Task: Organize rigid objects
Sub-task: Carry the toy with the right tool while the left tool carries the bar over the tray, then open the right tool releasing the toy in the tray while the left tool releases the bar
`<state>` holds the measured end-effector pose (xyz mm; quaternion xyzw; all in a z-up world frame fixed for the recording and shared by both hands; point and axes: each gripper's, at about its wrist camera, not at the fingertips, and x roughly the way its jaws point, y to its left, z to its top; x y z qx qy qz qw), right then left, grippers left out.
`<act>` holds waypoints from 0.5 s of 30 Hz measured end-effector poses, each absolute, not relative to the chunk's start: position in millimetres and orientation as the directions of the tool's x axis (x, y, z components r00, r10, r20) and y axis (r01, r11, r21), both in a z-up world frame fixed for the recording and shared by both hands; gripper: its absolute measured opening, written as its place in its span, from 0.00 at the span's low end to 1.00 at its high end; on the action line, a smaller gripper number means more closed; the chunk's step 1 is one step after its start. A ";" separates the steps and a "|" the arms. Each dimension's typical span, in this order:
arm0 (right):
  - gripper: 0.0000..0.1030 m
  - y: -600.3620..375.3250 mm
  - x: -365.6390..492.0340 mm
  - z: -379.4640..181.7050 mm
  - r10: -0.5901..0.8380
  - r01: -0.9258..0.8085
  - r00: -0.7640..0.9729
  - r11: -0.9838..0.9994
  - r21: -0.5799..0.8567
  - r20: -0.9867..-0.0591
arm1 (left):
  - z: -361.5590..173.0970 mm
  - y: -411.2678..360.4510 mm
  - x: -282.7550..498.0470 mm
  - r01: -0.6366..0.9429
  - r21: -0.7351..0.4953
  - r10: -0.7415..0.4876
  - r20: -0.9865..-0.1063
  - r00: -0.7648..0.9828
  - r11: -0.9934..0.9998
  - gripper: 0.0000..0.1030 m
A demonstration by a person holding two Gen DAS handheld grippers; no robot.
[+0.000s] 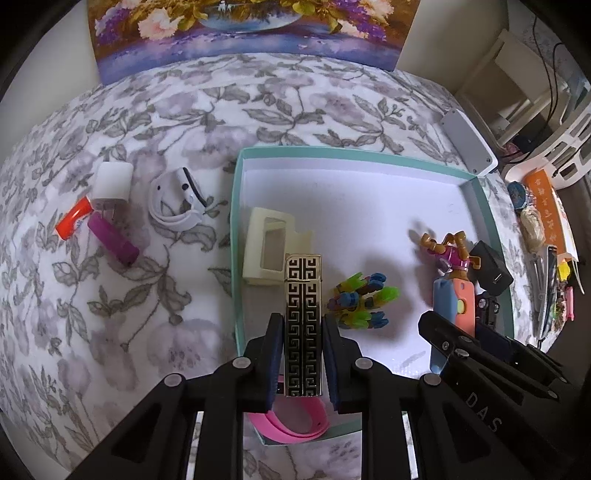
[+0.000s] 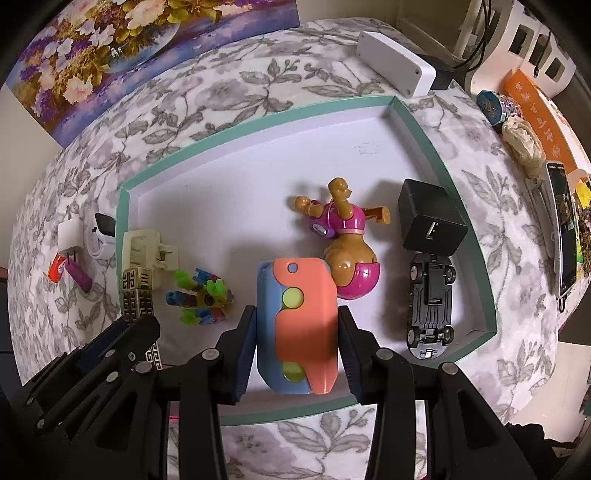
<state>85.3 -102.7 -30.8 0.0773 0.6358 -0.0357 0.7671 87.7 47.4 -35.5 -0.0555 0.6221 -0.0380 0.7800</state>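
My left gripper is shut on a gold and black patterned lighter, held lengthwise over the left part of a teal box with a white floor. My right gripper is shut on an orange and blue toy, low over the box's near side. The box holds a cream plastic frame, a colourful block toy, a pink and tan dog figure, a black adapter, a black toy car and a pink band. Each gripper shows in the other's view: right gripper, left gripper.
On the flowered cloth left of the box lie a white charger, an orange-red piece, a purple stick and a white smartwatch. A white case sits at the box's far right corner. A painting leans behind.
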 end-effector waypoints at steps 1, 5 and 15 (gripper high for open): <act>0.43 -103.1 85.3 -32.0 0.045 0.154 0.186 0.985 0.074 -0.982 | -37.3 47.7 88.1 -0.013 -0.135 -0.129 -0.967 0.218 0.991 0.22; 0.43 -104.0 85.8 -38.8 0.048 0.162 0.164 0.984 0.075 -0.985 | -42.3 48.8 88.2 -0.019 -0.135 -0.128 -0.970 0.204 0.991 0.22; 0.43 -104.4 86.9 -43.5 0.053 0.166 0.157 0.983 0.079 -0.986 | -49.4 49.2 91.2 -0.029 -0.130 -0.122 -0.974 0.189 0.991 0.22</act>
